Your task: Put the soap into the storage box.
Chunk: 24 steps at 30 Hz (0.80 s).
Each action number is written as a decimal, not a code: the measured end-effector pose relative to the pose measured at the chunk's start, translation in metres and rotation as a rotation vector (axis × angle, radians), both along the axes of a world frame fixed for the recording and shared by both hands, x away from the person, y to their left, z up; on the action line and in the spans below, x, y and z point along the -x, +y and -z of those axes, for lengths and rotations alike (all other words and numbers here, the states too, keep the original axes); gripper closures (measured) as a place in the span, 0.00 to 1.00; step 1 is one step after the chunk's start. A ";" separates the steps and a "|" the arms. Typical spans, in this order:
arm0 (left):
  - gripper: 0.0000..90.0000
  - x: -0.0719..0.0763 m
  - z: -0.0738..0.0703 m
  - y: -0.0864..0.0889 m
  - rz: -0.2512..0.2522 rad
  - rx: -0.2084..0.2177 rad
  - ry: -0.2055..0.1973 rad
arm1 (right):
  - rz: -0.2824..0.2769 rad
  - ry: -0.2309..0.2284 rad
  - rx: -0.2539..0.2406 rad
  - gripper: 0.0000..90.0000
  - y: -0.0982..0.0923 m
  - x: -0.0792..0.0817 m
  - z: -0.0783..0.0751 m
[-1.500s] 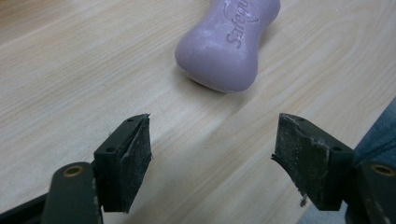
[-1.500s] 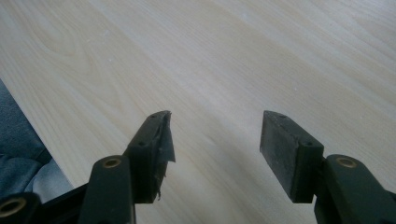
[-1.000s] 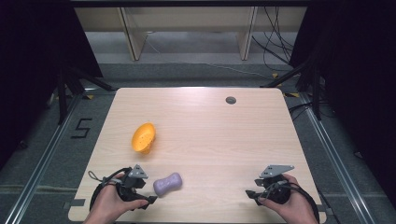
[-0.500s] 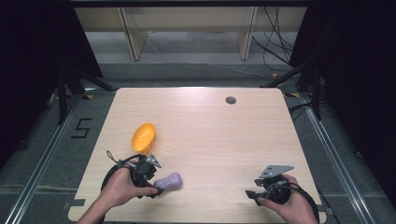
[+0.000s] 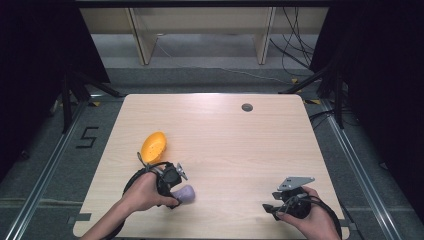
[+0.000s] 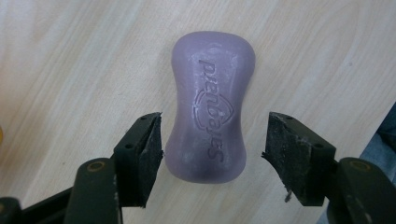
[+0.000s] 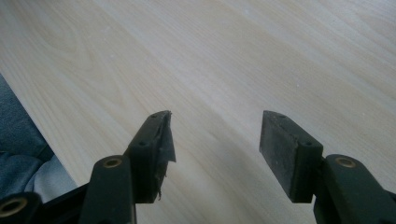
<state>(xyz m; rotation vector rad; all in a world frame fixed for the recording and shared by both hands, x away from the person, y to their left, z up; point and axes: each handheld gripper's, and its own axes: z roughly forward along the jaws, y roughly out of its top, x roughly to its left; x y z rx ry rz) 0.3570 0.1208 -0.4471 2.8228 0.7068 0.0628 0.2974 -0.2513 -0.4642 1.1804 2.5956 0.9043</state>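
A purple waisted soap bar [image 6: 208, 107] with embossed lettering lies flat on the wooden table [image 5: 240, 150], near its front left. My left gripper [image 6: 212, 140] points down over it, and its jaws, which have just been closing, straddle the bar's near end. The left pad sits almost against the soap; a gap remains at the right pad. In the high view the soap bar [image 5: 186, 193] peeks out beside my left gripper [image 5: 180, 196]. At the front right, my right gripper [image 5: 268, 209] rests low and open, and the right gripper [image 7: 215, 135] has bare wood between its jaws.
An orange oval object [image 5: 153, 146] lies on the table just beyond the left hand. A dark round cable hole [image 5: 247, 107] sits near the far edge. The table's front edge runs close under both hands.
The left hand has moved right, toward the soap, and now covers part of it, with the jaws on either side of the bar. The right hand has stayed put.
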 end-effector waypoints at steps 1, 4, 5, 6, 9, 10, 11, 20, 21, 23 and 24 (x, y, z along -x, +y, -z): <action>0.41 -0.001 0.001 -0.002 0.005 -0.011 0.004 | 0.004 0.006 -0.004 0.49 0.001 0.000 0.000; 0.41 -0.005 0.003 -0.007 0.016 -0.033 0.019 | -0.001 -0.001 0.000 0.49 0.000 0.000 0.000; 0.41 -0.008 0.005 -0.010 0.021 -0.044 0.031 | -0.002 -0.001 0.000 0.49 0.000 0.000 0.000; 0.41 -0.008 0.005 -0.010 0.021 -0.044 0.031 | -0.002 -0.001 0.000 0.49 0.000 0.000 0.000; 0.41 -0.010 0.010 -0.015 0.022 -0.055 0.046 | -0.001 0.000 -0.001 0.49 0.000 0.000 0.000; 0.41 -0.010 0.010 -0.015 0.022 -0.055 0.046 | -0.001 0.000 -0.001 0.49 0.000 0.000 0.000; 0.41 -0.011 0.010 -0.016 0.022 -0.062 0.046 | -0.001 0.000 -0.002 0.49 0.000 0.000 0.000; 0.42 -0.016 0.017 -0.022 0.019 -0.097 0.071 | -0.003 0.000 -0.002 0.49 0.000 0.000 0.000; 0.43 -0.017 0.019 -0.022 0.014 -0.104 0.082 | -0.003 0.000 -0.002 0.49 0.000 0.000 0.000; 0.44 -0.018 0.020 -0.023 0.021 -0.108 0.079 | -0.003 0.001 -0.002 0.49 0.000 0.000 0.000; 0.44 -0.018 0.020 -0.023 0.016 -0.106 0.082 | -0.004 0.001 -0.002 0.49 0.000 0.000 0.000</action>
